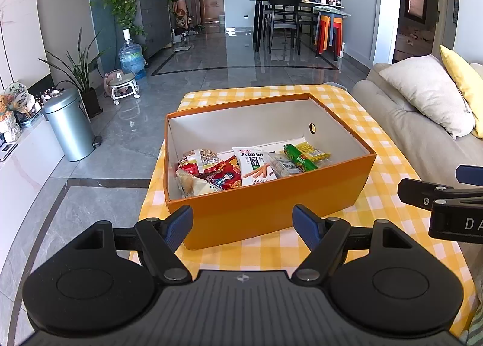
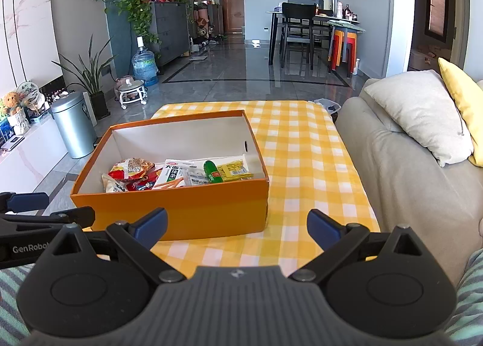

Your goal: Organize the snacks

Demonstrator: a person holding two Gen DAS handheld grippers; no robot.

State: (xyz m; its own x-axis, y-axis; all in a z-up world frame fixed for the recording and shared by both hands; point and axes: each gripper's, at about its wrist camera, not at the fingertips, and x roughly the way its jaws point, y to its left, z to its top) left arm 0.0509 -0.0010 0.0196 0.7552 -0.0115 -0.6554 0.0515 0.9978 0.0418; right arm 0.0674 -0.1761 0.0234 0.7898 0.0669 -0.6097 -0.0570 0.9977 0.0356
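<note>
On the yellow checked tablecloth [image 2: 302, 146] sat the open orange cardboard box [image 1: 271, 210], holding all visible snack packets [image 1: 250, 164]. I held left gripper [image 1: 242, 222] and right gripper [image 2: 237, 225] wide open, empty. I judged sorting finished; withdrawal remained.

Glossy grey tiled floor [image 1: 235, 53]; beige sofa [image 1: 416, 131] at right; dark dining table [image 2: 305, 18] behind; steel bin [image 1: 71, 125] left.

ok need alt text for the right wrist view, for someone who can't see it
An open orange box holding several snack packets sits on a yellow checked tablecloth, with the open, empty right gripper in front of it. A grey sofa is to the right, and the left gripper enters at the left edge.
</note>
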